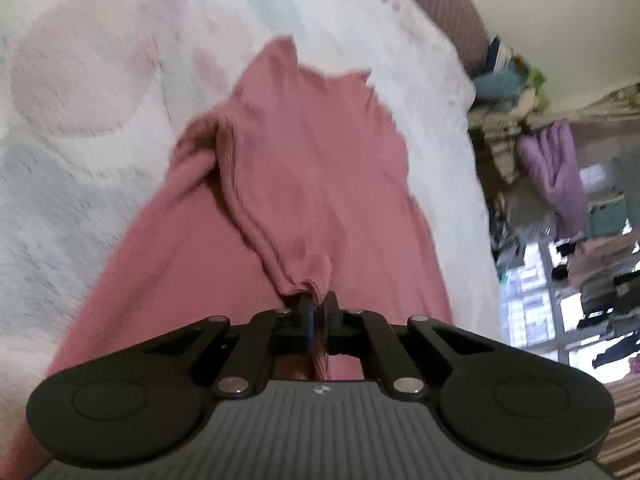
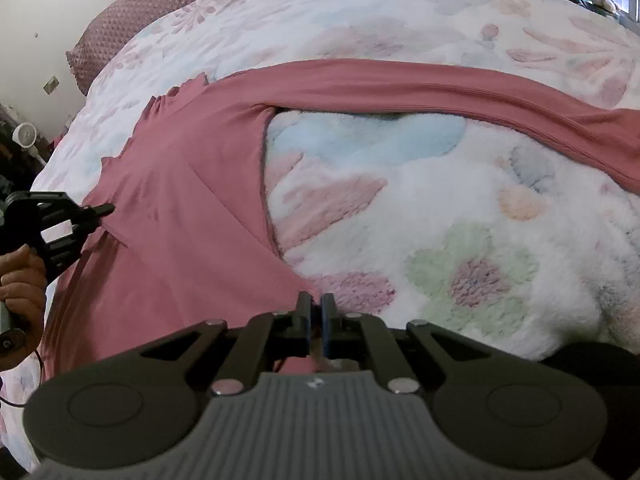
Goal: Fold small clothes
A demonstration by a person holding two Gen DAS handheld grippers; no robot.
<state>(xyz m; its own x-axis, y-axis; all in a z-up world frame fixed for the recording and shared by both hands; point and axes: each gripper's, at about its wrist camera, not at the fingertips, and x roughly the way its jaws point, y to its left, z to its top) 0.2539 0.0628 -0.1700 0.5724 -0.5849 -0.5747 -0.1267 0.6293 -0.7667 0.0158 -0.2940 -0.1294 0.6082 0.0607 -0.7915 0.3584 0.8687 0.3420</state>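
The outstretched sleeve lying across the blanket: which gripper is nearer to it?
Right. The right gripper is shut on the shirt's hem corner, on the outstretched sleeve's side. The left gripper grips the shirt's opposite edge, farther from that sleeve.

Under my fingers: bed covered by fluffy blanket (image 2: 460,208), white with pale pink, blue and green flower pattern. Pink long-sleeve top (image 2: 192,184) lies directly on blanket, body spread flat, one sleeve (image 2: 400,84) stretched far out sideways across blanket. Other sleeve (image 1: 256,184) lies folded over body. Mauve dotted pillow (image 2: 132,20) at head end, touching blanket edge.
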